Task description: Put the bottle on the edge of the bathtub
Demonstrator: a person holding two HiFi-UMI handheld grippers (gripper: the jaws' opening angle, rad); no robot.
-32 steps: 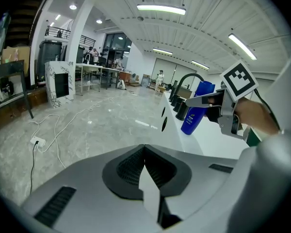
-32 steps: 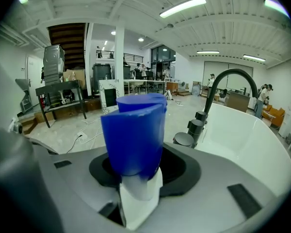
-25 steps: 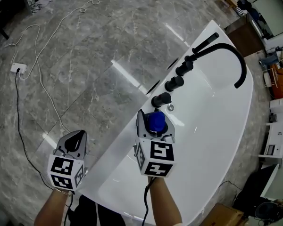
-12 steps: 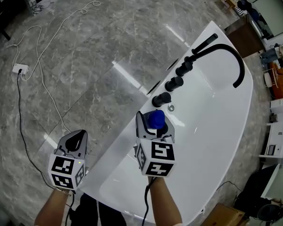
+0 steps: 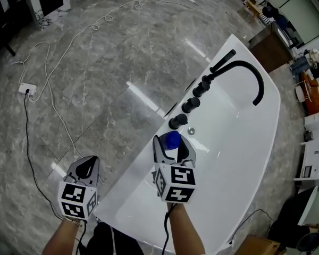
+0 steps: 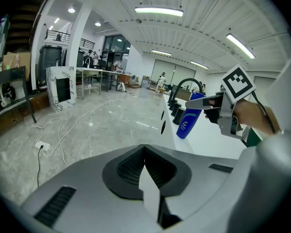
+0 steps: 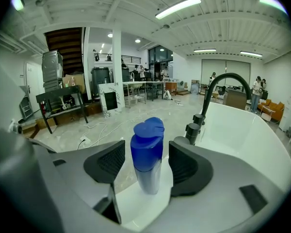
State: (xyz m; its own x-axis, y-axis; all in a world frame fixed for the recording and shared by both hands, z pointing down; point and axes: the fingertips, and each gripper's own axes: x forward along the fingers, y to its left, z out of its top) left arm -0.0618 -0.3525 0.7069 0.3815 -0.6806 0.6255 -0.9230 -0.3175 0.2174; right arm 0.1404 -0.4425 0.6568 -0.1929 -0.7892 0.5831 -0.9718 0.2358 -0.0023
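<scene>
Upright on the white rim of the bathtub (image 5: pixel 128 187) stands the blue bottle (image 7: pixel 147 149), its flip cap on top, just short of the row of black knobs (image 5: pixel 190 105) and the curved black faucet (image 5: pixel 261 84). Your right gripper (image 5: pixel 174 145) has its jaws on either side of the bottle. They have just been opening and stand wide, both pads clear of it. Your left gripper (image 5: pixel 86 166) hangs off the tub's outer side, over the grey marble floor (image 5: pixel 95 78), with its jaws closed together and nothing between them.
</scene>
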